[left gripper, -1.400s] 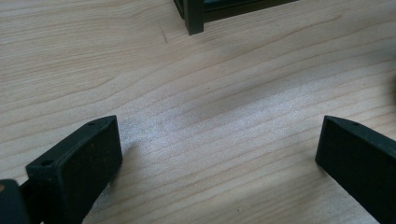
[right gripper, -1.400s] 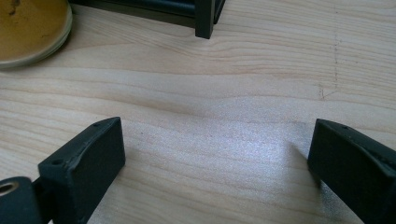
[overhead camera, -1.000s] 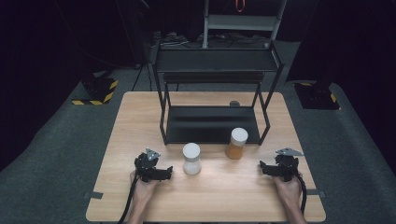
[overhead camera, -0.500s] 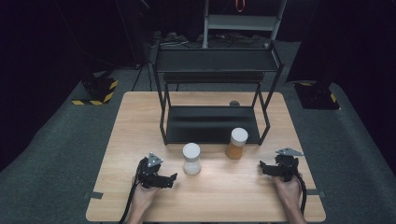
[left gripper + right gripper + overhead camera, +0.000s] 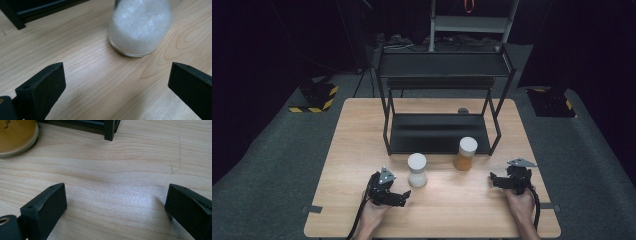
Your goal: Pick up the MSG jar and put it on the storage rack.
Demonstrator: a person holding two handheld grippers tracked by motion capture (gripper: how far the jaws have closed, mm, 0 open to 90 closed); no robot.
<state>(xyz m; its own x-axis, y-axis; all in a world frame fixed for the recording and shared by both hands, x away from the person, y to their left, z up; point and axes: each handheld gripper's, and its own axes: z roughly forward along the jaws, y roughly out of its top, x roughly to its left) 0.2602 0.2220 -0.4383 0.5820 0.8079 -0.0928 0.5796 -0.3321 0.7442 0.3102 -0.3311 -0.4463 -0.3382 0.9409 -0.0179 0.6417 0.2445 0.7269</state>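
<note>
The left gripper (image 5: 404, 195), low in the lower-left part of the high view, has its jaws spread wide and holds nothing. Just beyond its tips, up and to the right in the frame, stands the clear, white-capped jar of white granules (image 5: 417, 170). In the left gripper view the jar (image 5: 140, 27) fills the upper centre, ahead of the gap between the jaws and a shade toward the right one, with bare wood between jar and jaws. The jar stands upright, its long axis vertical, and narrows toward the middle. Its rounded base sits flat on the light wooden table (image 5: 452, 210).

The right gripper (image 5: 493, 180), at the lower right of the high view, is also wide open and empty. It points toward the frame's left, with the amber-filled, white-capped jar (image 5: 465, 153) up and to its left, apart from it. That jar (image 5: 15, 135) appears at the upper-left corner of the right gripper view.

The left gripper looks the nearer to its jar; a short push forward would likely bring the white jar between its jaws. Behind both jars stands the black two-tier metal rack (image 5: 439, 132).
</note>
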